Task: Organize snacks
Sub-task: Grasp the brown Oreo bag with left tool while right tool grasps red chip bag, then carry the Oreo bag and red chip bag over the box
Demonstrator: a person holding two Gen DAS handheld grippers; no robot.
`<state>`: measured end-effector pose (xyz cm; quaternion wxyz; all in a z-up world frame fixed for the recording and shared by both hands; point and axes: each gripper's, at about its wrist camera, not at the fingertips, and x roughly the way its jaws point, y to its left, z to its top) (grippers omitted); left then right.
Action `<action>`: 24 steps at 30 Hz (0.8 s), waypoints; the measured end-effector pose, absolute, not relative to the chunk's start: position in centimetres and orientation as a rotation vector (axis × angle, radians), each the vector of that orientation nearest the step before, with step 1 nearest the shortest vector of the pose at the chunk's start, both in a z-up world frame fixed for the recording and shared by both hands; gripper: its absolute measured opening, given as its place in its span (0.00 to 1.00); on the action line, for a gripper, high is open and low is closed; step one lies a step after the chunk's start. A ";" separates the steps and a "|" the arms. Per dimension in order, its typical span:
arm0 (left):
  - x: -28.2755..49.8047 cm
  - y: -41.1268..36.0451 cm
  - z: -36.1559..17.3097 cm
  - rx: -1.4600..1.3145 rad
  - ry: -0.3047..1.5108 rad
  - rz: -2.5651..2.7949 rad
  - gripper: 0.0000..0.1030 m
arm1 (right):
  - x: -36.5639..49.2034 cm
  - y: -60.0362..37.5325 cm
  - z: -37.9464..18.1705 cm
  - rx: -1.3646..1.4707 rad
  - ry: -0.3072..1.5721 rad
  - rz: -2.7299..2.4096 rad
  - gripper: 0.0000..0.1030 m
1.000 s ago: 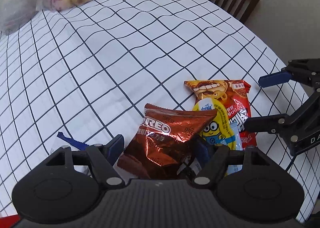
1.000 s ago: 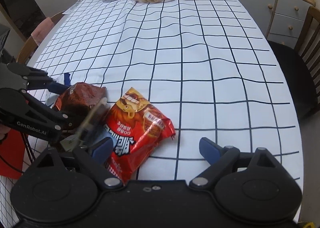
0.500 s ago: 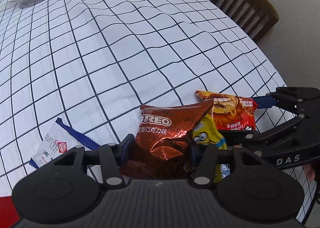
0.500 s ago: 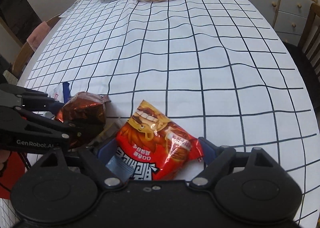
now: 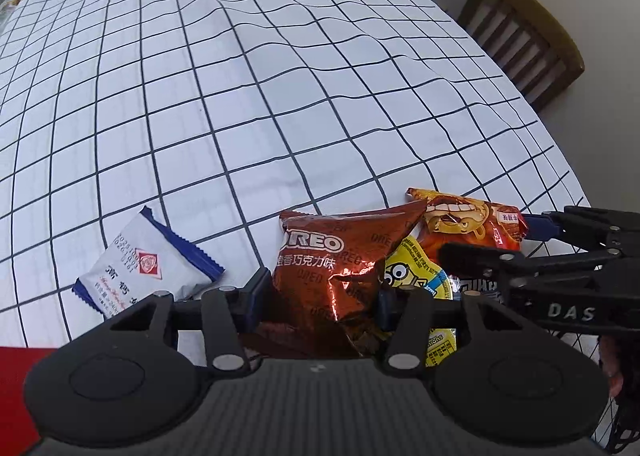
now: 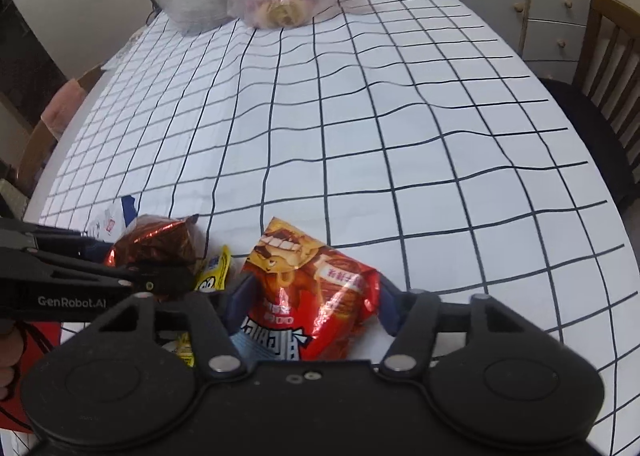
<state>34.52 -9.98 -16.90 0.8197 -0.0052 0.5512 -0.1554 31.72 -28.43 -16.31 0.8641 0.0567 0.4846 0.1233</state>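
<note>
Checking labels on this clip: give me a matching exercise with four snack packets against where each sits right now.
Things:
1. Oreo bag
2. red snack bag
3. yellow Minions packet
4. white and blue packet

Places:
A. alone on the tablecloth, beside the left gripper
B. between the right gripper fingers
C. between the left gripper fingers
D. wedged between the two bags

Pairs: 1-C, 2-B, 3-D, 4-A

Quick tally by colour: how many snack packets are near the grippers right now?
Brown: 1, Oreo bag
Red: 1, red bag
Yellow: 1, Minions packet
White and blue: 1, white packet
Total: 4
</note>
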 end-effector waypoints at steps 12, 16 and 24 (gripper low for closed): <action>32.8 -8.5 -14.3 -0.099 1.122 -0.274 0.48 | 29.2 -30.4 -13.6 0.263 0.960 0.292 0.18; 31.6 -8.3 -13.0 -0.115 1.104 -0.255 0.48 | 28.0 -30.6 -12.6 0.279 0.927 0.296 0.15; 29.0 -8.3 -10.4 -0.130 1.066 -0.199 0.48 | 25.9 -31.5 -10.4 0.243 0.857 0.280 0.14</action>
